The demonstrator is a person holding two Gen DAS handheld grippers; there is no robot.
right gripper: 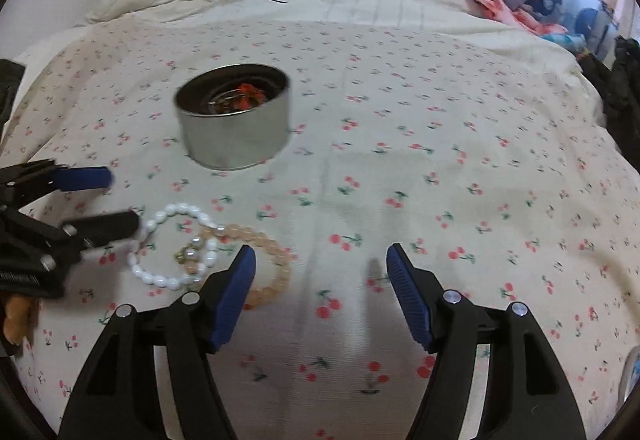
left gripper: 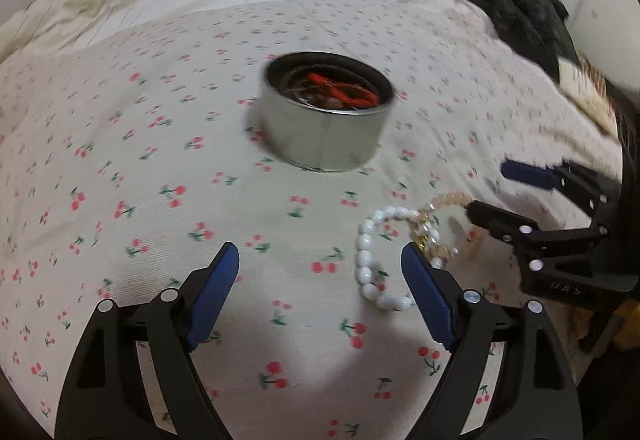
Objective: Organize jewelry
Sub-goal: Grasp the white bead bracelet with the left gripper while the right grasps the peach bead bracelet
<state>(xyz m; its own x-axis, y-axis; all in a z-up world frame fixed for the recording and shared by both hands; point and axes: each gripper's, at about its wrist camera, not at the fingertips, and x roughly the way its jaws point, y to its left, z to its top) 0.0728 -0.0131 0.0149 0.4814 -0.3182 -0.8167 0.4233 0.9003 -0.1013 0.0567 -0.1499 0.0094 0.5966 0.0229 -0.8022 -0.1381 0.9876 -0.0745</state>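
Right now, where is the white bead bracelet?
The white bead bracelet lies on the cherry-print bedspread, nearer the cameras than the round metal tin, overlapping the peach bead bracelet, low left in the right wrist view.

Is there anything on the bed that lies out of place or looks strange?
Yes. Two bracelets, a white bead bracelet and a peach bead bracelet, lie loose and overlapping on the cherry-print sheet, outside the metal tin that already holds red jewelry. Nothing looks damaged.

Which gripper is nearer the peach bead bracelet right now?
Right. The right gripper has one finger at the peach bead bracelet; the left gripper sits beside the white bead bracelet, farther off.
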